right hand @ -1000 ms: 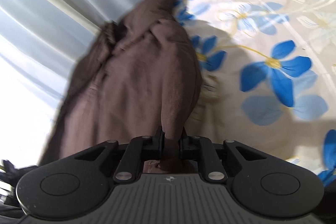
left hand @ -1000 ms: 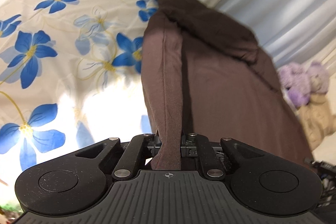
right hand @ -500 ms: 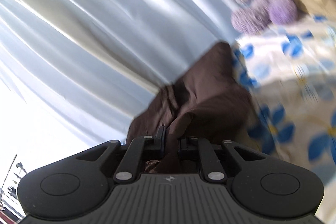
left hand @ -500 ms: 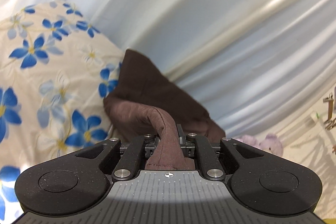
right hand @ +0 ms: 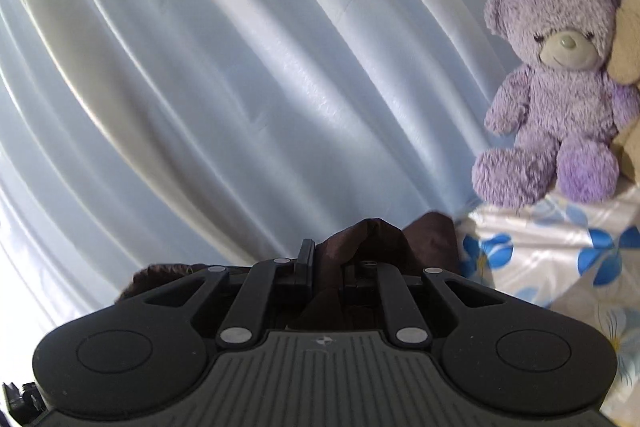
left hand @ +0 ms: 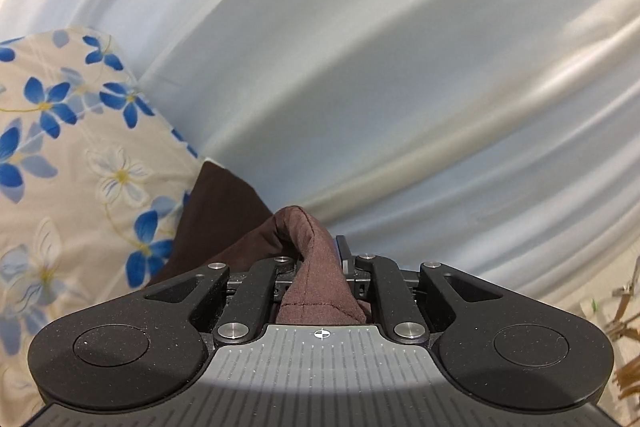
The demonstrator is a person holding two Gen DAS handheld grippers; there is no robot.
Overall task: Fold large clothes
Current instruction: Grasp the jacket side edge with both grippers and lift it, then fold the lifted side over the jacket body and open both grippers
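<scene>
We've got both sets of fingers pinching the brown garment (left hand: 316,279) edge, left gripper (left hand: 320,267) & right gripper (right hand: 326,267) at lower center, lifted w/ the bed (left hand: 72,167) at left, prob. to let it hang straight for folding.

Brown garment (left hand: 316,267) (blue-flowered cream bedsheet (left hand: 80,187)), purple teddy (right hand: 560,87)

Bright backlit curtain (left hand: 400,67), fisheye-warped edges, slight blur.

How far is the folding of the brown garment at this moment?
Done: both grippers have a hold. The left gripper and right gripper are each shut on the brown garment. In hand: they point toward the curtain, and little cloth shows over the floral sheet. Left: no finished fold is visible.
</scene>
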